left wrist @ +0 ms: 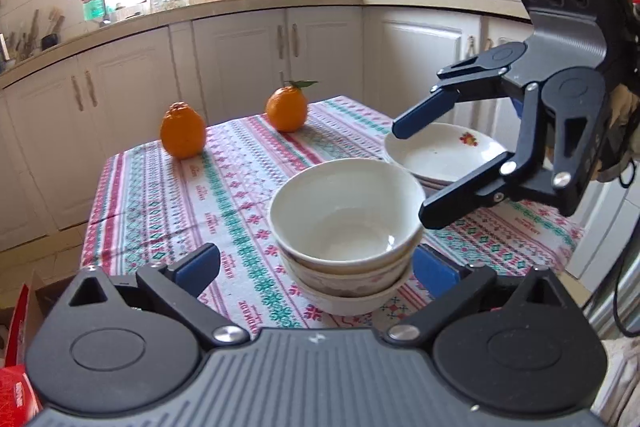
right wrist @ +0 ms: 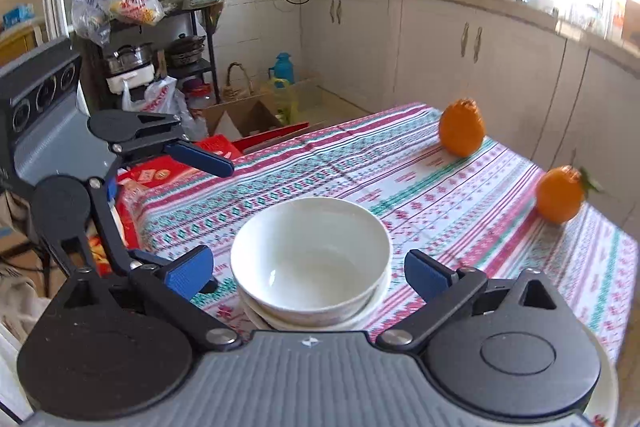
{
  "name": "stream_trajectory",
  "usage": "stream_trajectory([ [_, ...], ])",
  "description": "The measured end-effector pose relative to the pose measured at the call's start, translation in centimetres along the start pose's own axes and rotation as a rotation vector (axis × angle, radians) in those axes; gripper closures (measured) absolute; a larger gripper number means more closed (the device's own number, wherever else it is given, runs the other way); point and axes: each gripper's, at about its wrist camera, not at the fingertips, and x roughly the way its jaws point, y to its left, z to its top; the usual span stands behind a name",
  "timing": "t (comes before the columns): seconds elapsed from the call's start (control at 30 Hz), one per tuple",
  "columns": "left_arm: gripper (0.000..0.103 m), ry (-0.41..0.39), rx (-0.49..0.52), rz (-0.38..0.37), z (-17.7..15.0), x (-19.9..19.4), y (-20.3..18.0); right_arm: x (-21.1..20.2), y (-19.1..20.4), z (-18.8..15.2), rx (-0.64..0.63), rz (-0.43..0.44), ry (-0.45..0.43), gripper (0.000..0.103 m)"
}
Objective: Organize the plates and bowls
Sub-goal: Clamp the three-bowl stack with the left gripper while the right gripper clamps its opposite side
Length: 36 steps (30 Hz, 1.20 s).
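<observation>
1. Currently the left tool (left wrist: 316,263) stands wide open, its blue pads on either side of the stack of bowls (left wrist: 346,235) without pressing it; nothing is held.
2. Likewise the right tool (right wrist: 308,275) is spread wide and empty, hovering between the bowls and the stack of plates (left wrist: 442,155).
3. Three bowls sit nested near the middle of the surface (left wrist: 168,195), towards its near edge, presumably to save room.
4. White plates lie stacked just beside them, towards the right edge, so sorting looks largely finished.
5. Two oranges, one (left wrist: 183,130) near the far left corner and one (left wrist: 286,109) at the far edge, stand well apart from the crockery and block nothing.
</observation>
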Motion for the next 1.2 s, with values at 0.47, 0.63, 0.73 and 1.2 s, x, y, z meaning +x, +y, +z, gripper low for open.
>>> stream_trajectory([
  [0.47, 0.001, 0.144, 0.032, -0.044, -3.8, 4.0, 1.4, 2.2, 1.3, -4.7, -0.111, -0.064, 0.174, 0.000],
  [0.63, 0.001, 0.176, 0.053, -0.120, -3.9, 5.6, 1.9, 4.2, 0.4, -5.1, -0.091, -0.036, 0.197, 0.000],
  [0.73, 0.001, 0.185, 0.087, -0.159, -3.7, 6.5, 1.9, 5.3, -0.1, -5.1, -0.086, -0.013, 0.210, 0.000],
  [1.2, 0.020, 0.228, 0.270, -0.369, -1.4, 8.4, 2.8, 6.7, -0.9, -3.6, -0.170, 0.107, 0.229, 0.001],
])
